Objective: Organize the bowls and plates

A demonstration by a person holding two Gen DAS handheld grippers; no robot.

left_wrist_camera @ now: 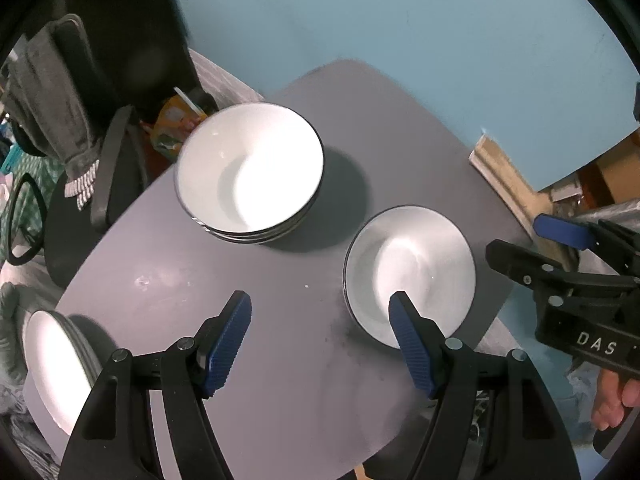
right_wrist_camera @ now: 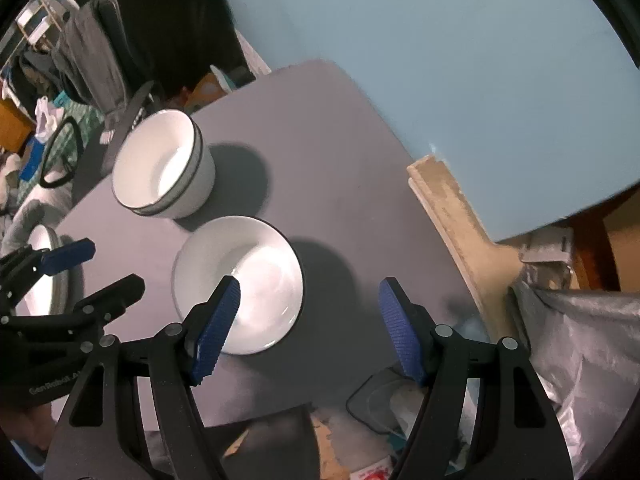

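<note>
While both my left gripper (left_wrist_camera: 320, 340) and right gripper (right_wrist_camera: 310, 330) hover released, the lone bowl (right_wrist_camera: 240, 284) sits mid-counter (right_wrist_camera: 320, 152), apparently awaiting nesting into the bowl stack (left_wrist_camera: 250, 172).

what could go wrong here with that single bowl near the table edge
The single bowl sits close to the table edge, so a nudge from the open right gripper might push it off. The bowl stack sits nearby and could get bumped. The left gripper hovers close and might collide.
</note>
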